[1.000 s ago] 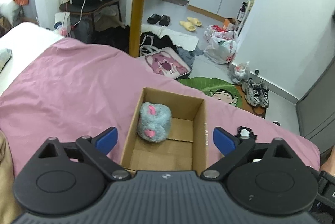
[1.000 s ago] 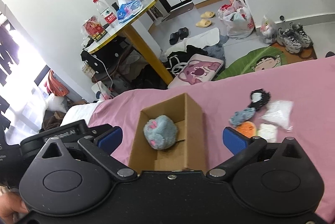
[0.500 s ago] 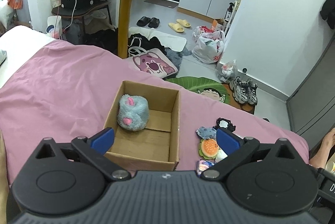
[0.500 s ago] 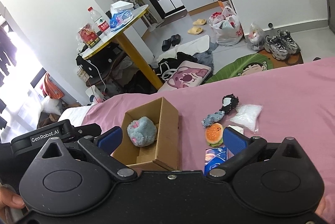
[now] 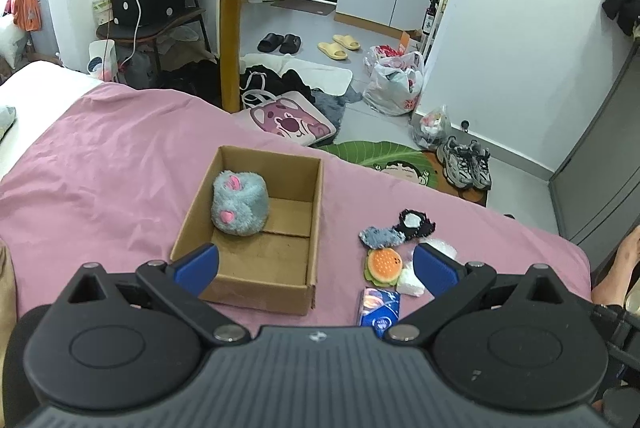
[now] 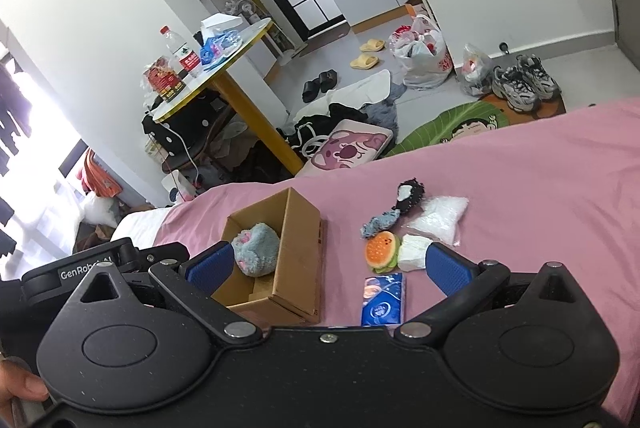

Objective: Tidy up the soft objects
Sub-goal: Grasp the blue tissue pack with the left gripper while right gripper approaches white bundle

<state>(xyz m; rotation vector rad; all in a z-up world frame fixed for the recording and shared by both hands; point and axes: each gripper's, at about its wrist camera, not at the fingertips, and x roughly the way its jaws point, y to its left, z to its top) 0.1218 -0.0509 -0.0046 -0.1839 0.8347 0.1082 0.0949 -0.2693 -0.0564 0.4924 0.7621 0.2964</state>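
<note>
While both hand-held grippers [image 5: 314, 270] [image 6: 326, 266] gape empty, bare pink sheet [image 5: 112, 179] around cardboard box [image 5: 316, 211], seemingly unobstructed

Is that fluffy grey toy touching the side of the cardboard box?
Touching. The left wrist view shows the grey plush toy pressed against the left wall of the cardboard box, with no floor visible between them.
</note>
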